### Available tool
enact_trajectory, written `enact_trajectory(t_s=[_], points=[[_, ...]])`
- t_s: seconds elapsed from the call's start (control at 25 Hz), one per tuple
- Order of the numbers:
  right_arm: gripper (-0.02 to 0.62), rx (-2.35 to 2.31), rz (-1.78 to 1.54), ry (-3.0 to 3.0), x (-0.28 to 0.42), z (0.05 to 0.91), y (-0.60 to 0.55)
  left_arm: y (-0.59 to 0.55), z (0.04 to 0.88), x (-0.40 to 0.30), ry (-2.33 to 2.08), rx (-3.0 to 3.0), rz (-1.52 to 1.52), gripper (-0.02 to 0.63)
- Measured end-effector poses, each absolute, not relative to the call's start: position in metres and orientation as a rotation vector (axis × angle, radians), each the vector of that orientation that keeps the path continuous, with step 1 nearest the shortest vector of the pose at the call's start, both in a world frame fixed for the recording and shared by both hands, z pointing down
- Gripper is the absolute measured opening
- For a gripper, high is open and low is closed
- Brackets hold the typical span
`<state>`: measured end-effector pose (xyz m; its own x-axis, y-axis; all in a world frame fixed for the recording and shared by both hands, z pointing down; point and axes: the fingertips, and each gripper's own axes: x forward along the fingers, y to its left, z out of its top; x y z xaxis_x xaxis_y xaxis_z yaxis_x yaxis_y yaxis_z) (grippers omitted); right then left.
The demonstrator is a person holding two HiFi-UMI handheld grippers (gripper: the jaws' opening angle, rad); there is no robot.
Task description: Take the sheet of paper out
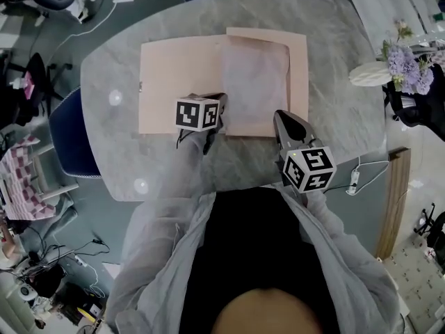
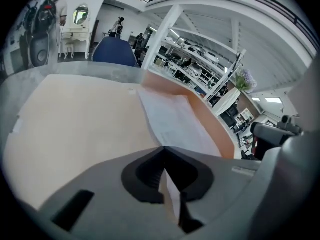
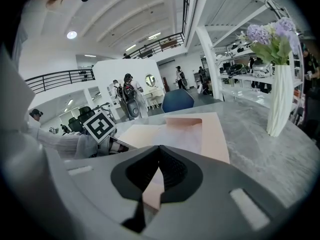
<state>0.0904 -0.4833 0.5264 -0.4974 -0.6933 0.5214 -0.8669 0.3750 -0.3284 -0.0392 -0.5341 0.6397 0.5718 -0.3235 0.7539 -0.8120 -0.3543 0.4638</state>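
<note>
Head view: an open tan folder (image 1: 177, 82) lies flat on the grey marble table (image 1: 334, 68). The sheet of paper (image 1: 255, 85), pale, whitish and slightly see-through, lies flat on the folder's right half, with tan showing along its right side. Its long axis runs near to far. The left gripper (image 1: 222, 106) is at the sheet's left edge. The right gripper (image 1: 279, 118) is at the folder's near edge, right of the sheet.

Left gripper view: jaws together, tips meeting over the sheet's (image 2: 172, 116) left edge. Whether paper is nipped there, cannot tell. The sheet stretches away from the tips.

Right gripper view: jaws together, tip to tip, tan folder (image 3: 215, 139) seen beyond. Sheet (image 3: 175, 136) ahead. A vase of lilac flowers (image 3: 280, 99) stands to the right.
</note>
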Motion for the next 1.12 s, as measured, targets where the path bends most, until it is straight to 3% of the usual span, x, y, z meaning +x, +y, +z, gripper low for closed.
enact_trajectory(t_s=[1.12], points=[[0.012,1.448,0.744,-2.414,0.093,0.48,-0.444,-0.504,0.523,-0.111,-1.226,2.069,0.437,0.005]])
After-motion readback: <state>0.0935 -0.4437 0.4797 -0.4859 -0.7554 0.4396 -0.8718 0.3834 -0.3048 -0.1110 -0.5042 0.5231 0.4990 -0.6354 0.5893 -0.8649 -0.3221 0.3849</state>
